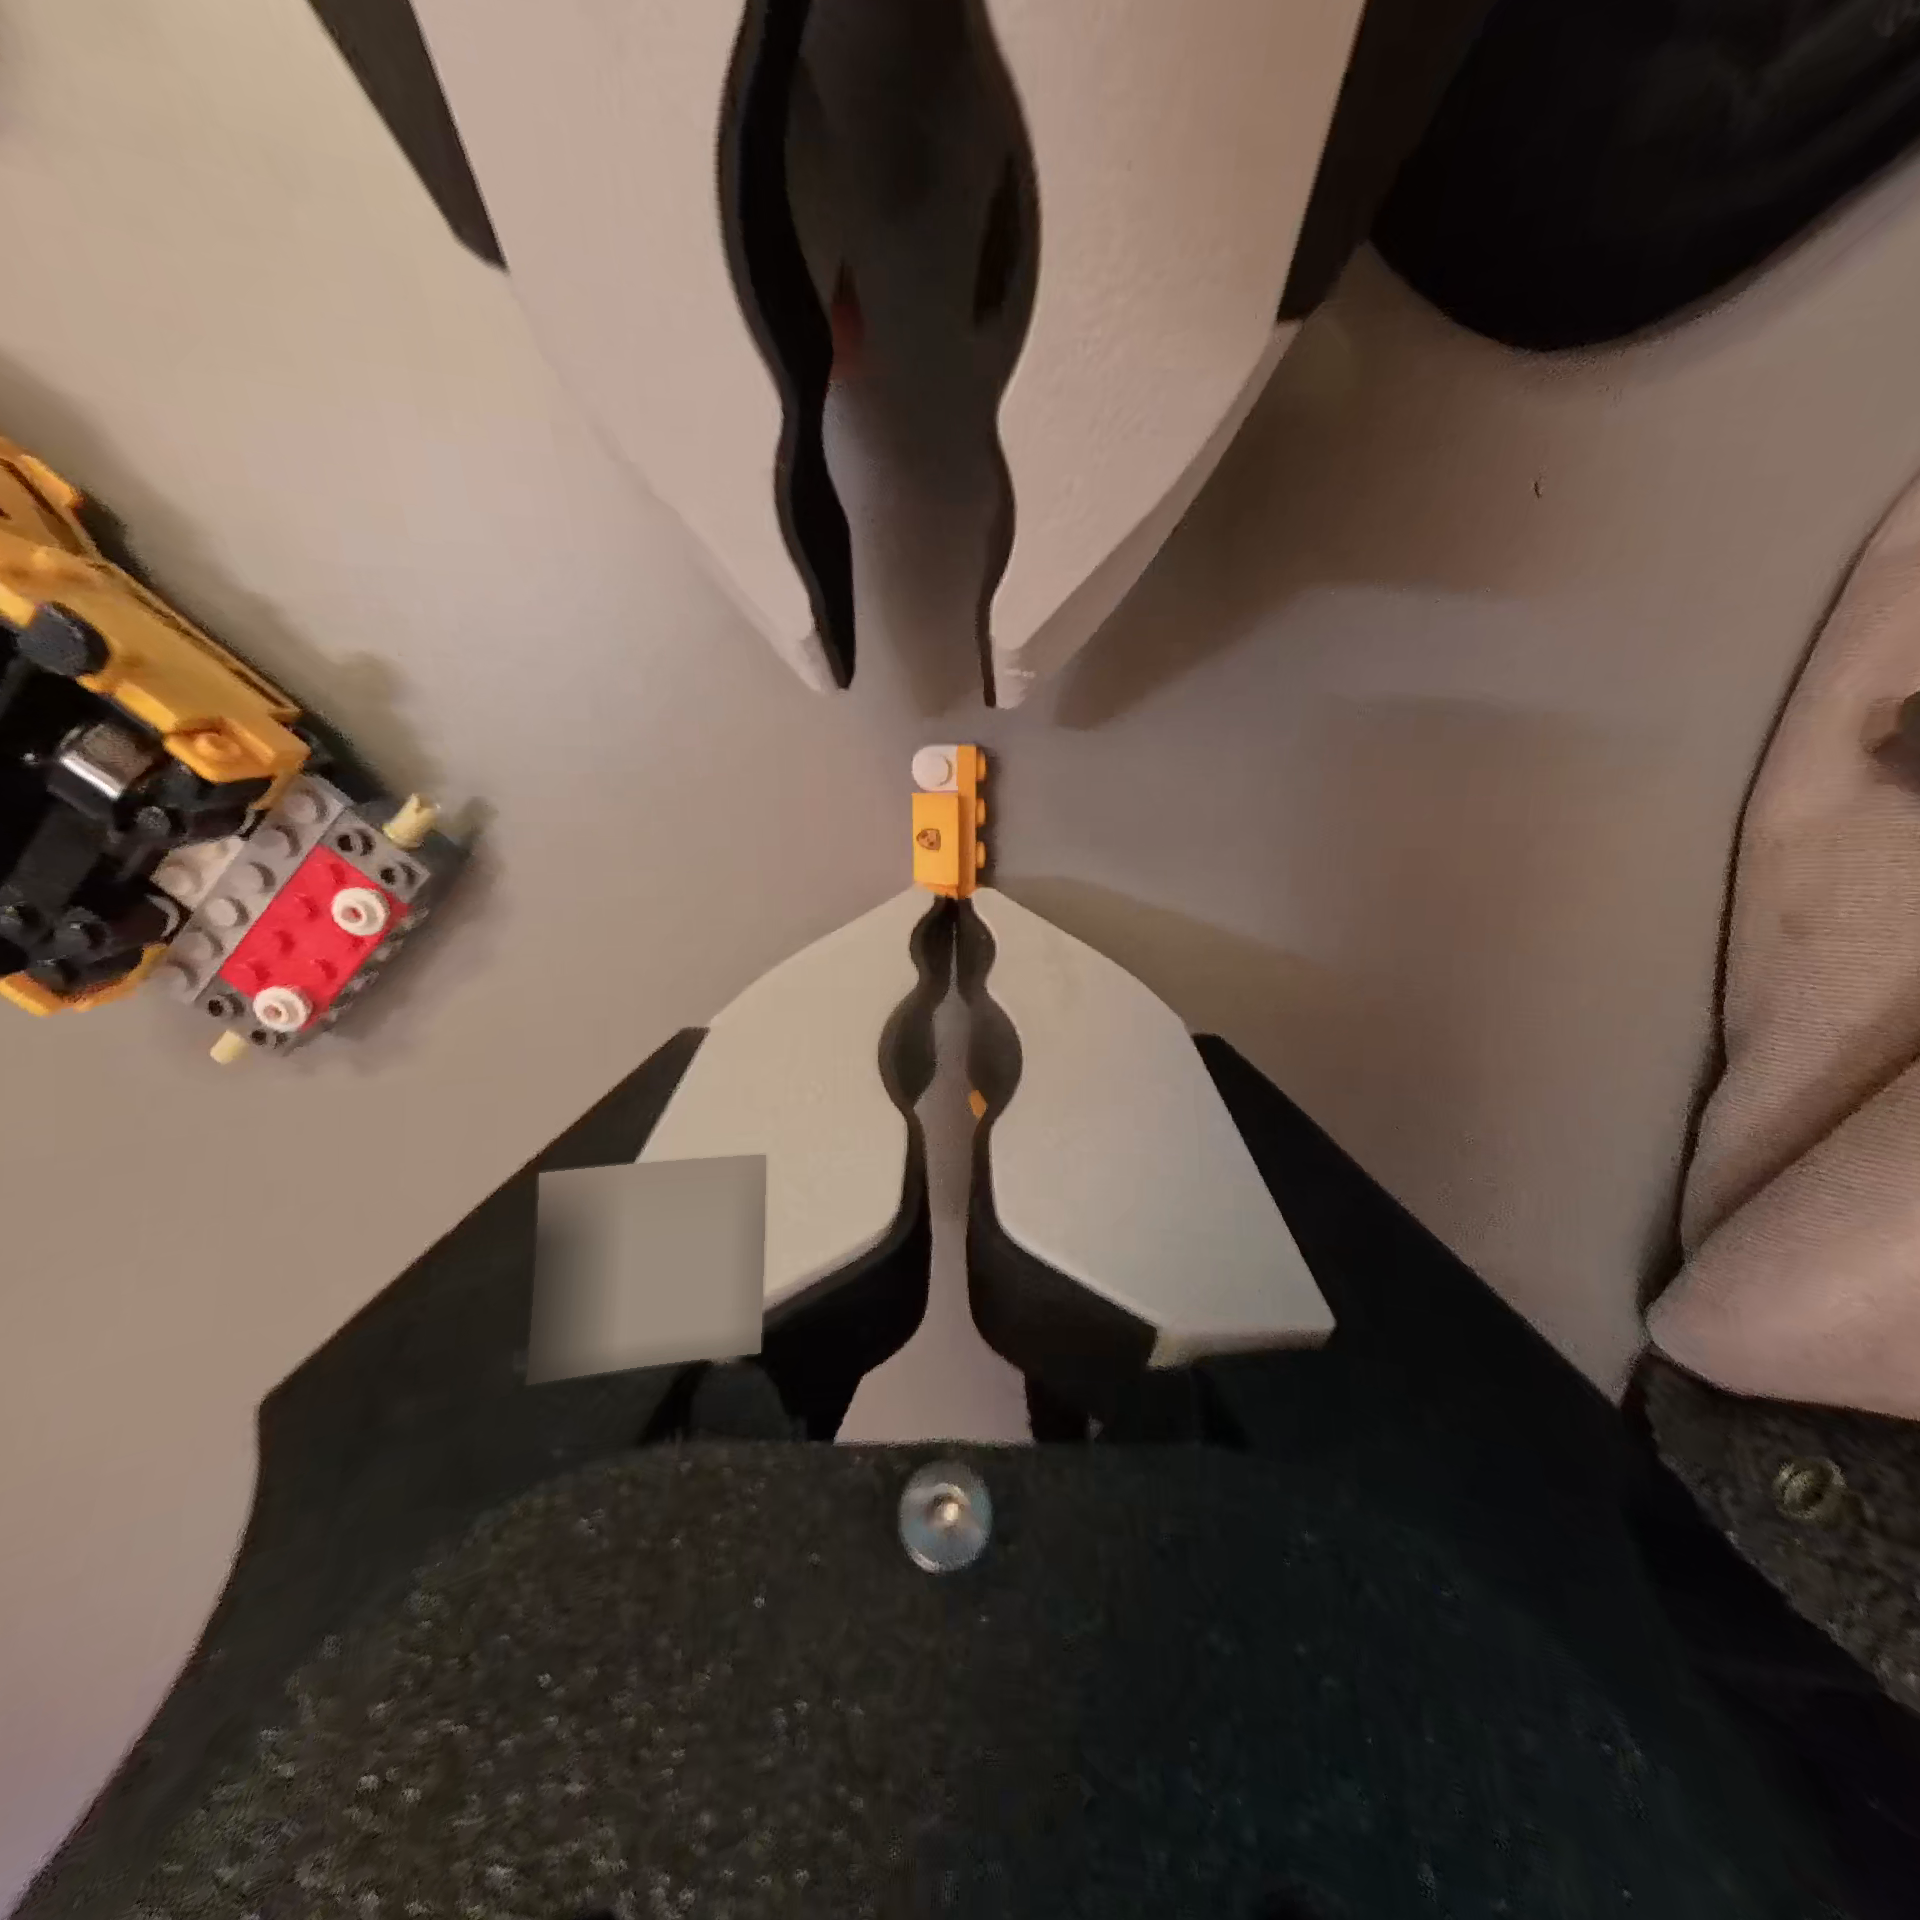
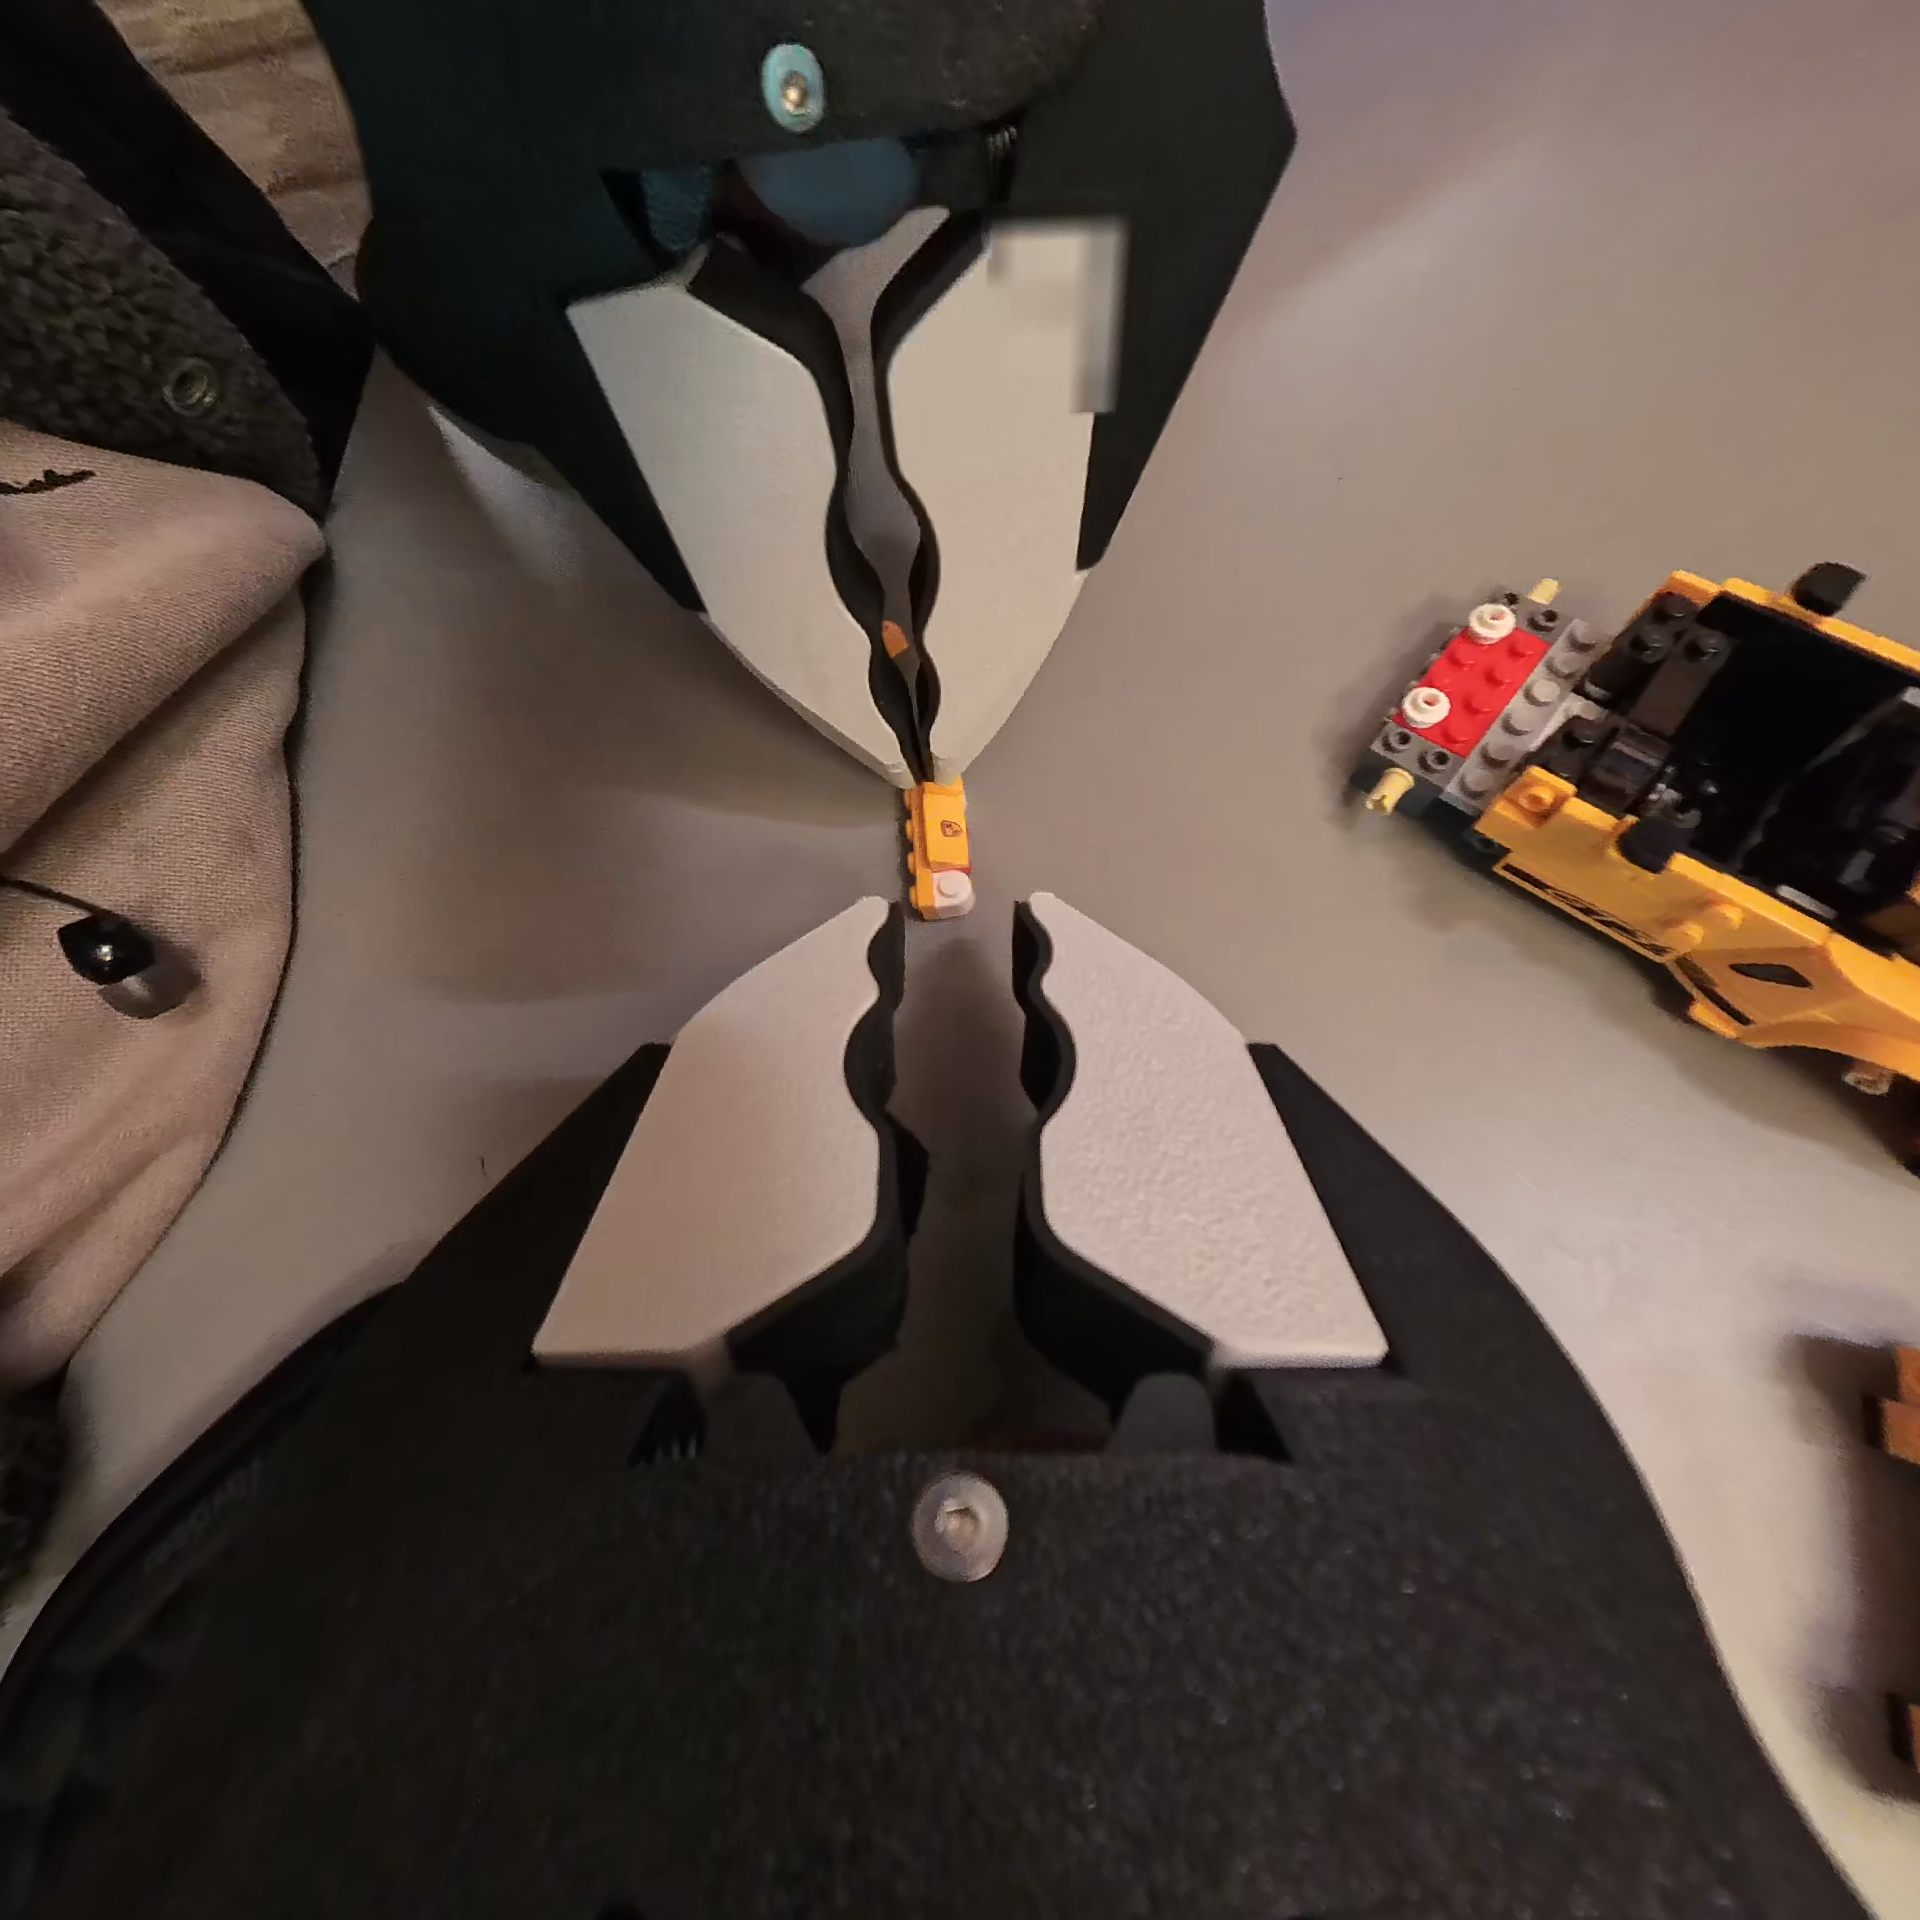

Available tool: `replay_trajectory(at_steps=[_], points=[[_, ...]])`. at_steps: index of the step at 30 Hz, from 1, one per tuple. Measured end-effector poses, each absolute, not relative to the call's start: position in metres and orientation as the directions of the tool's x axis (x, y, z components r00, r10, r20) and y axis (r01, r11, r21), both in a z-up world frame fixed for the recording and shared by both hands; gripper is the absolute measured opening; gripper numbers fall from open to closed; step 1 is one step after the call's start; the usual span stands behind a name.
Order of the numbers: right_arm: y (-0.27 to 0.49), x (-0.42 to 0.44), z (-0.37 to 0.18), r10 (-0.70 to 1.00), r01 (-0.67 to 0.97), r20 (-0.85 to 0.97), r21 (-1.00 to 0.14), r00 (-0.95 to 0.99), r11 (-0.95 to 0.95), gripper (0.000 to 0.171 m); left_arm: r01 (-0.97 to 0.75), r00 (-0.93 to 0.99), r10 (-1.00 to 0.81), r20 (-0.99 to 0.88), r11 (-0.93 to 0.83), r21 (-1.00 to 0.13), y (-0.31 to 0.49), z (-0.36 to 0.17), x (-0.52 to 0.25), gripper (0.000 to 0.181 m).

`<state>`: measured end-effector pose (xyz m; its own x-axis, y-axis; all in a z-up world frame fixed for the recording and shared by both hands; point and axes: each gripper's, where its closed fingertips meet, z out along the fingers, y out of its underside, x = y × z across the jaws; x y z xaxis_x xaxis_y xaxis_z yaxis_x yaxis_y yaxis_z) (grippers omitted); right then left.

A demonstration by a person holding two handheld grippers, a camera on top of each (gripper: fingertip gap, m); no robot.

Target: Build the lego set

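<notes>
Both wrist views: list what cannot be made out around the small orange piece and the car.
- Small orange lego assembly: its near end sits at the left gripper tips; contact with the jaws is hidden.
- Yellow lego car: cut off by the right edge in the right wrist view, by the left edge in the left.
- Orange parts: cropped and blurred at the right edge.
</notes>
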<state>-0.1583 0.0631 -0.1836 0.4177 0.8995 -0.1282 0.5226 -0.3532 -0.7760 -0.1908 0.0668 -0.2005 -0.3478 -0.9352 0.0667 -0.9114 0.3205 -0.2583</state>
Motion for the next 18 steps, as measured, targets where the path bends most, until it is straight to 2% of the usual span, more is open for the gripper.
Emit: replay_trajectory(at_steps=[11,18], points=[[0.07,-0.129,-0.171,0.866,0.45,-0.125,-0.813,0.484,-0.368,0.02,-0.956,-0.276,-0.928,0.251,0.238,-0.172,0.067,-0.201,-0.185,0.002],[0.058,-0.141,-0.182,0.908,0.58,0.002,-0.77,0.418,-0.265,0.023,-0.932,-0.323,-0.918,0.23,0.267,-0.244,0.059,-0.2,-0.182,0.001]])
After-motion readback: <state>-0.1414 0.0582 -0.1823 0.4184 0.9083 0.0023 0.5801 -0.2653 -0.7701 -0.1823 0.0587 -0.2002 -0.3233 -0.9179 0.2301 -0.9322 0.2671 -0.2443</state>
